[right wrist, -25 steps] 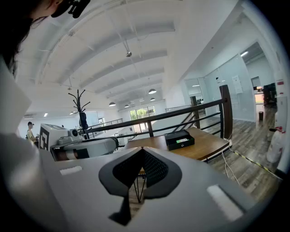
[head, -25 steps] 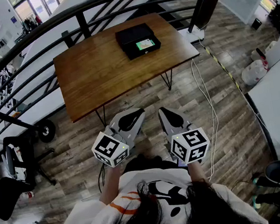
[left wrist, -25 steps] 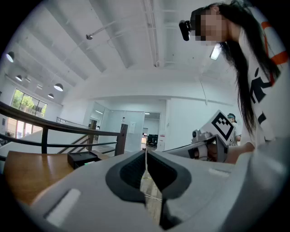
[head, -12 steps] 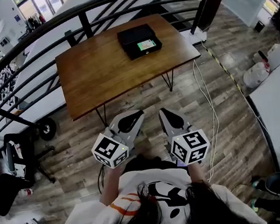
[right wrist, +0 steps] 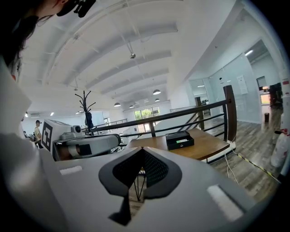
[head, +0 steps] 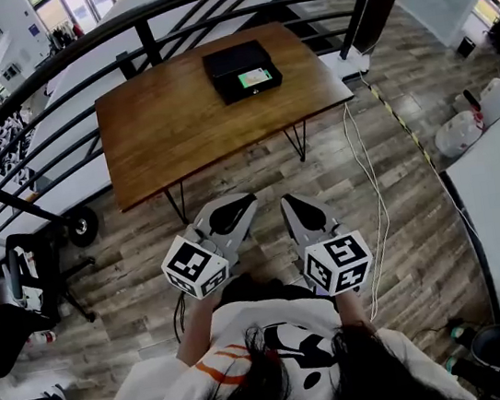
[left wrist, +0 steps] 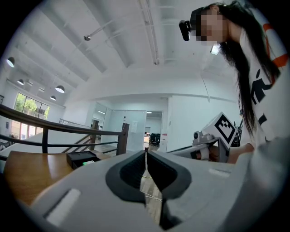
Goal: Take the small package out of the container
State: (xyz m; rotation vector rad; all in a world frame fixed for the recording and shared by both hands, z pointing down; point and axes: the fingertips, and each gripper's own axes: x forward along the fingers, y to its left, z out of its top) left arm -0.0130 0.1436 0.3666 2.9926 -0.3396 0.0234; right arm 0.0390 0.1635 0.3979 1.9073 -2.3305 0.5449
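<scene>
Head view and both gripper views. You held the left gripper [head: 245, 202] and the right gripper [head: 289, 201] side by side over the wooden floor [head: 393, 220], well short of the counter [head: 184, 130]. The left gripper's fingers [left wrist: 131, 172] were pressed together at their tips with nothing between them; only floor showed through the slit lower down. The right gripper's fingers [right wrist: 158, 170] were likewise pressed together and empty. The small package [head: 256, 78] lay inside the black container [head: 229, 60], which stood on the far right part of the counter, close to the dark railing [head: 148, 18]. From above, the package appeared as a pale green rectangle against the container's right front side; its print was too small to read. In the two gripper views the container's near wall hid most of its inside, and the package showed only as a green speck above that wall. Your hands were mostly covered by the marker cubes [head: 195, 266], and your hair [head: 258, 379] and shirt hid your forearms at the lower edge of the head view. The counter's far legs were out of sight beneath its top.
</scene>
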